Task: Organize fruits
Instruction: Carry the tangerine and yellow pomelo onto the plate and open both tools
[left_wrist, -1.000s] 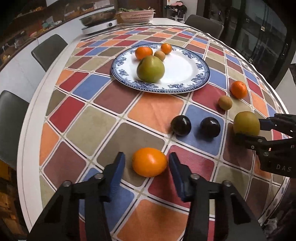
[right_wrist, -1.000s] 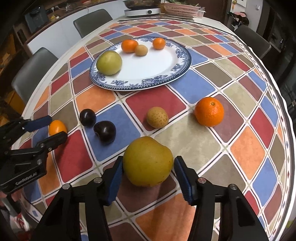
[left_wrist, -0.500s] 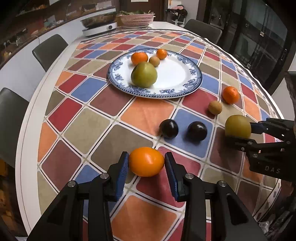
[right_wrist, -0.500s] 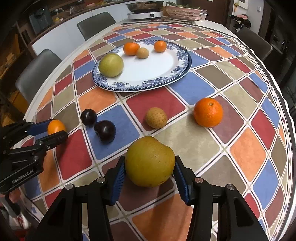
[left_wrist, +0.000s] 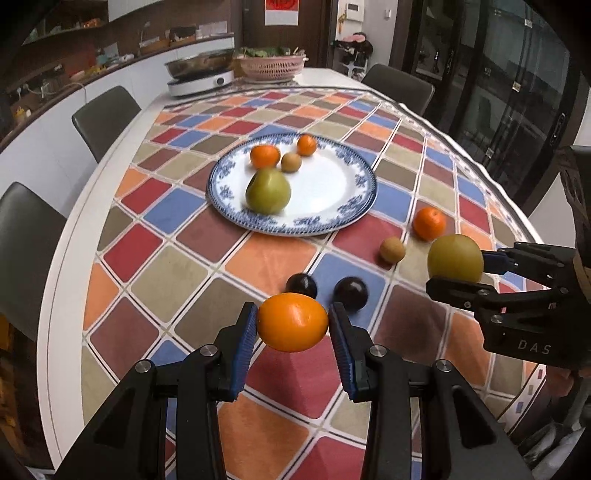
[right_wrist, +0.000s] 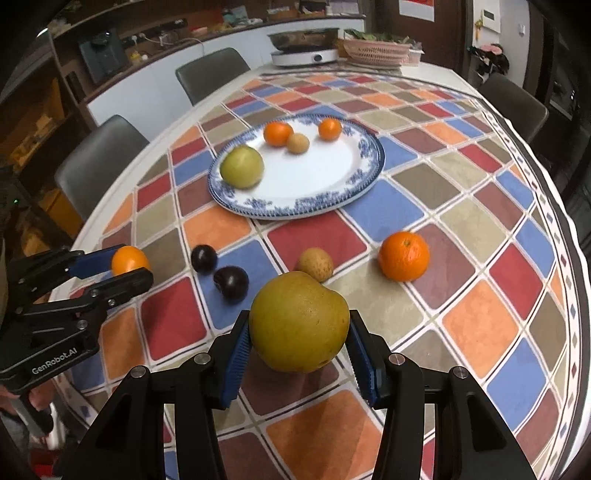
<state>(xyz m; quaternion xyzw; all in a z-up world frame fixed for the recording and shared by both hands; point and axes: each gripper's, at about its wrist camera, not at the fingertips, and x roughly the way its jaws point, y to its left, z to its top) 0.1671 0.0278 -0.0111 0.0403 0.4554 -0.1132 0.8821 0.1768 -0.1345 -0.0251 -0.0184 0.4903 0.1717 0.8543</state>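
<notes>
orange fruit (left_wrist: 292, 322) pinned between blue pads of my left gripper (left_wrist: 292, 325), jaws having just closed on it, clear of cloth. yellow-green pear (right_wrist: 299, 322) wedged between my right gripper (right_wrist: 299, 338) pads, gripped tight, off table (right_wrist: 480, 325). plate (left_wrist: 332, 221) beyond.

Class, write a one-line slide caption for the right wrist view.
Right gripper lifts a pear toward the plate; left gripper holds an orange.

From my feed: a checked tablecloth (left_wrist: 192, 273) covers the table, grey chairs (right_wrist: 212, 74) line its far side, and an electric cooker (right_wrist: 304, 55) sits beside a pink basket (right_wrist: 376, 51) at the end.
</notes>
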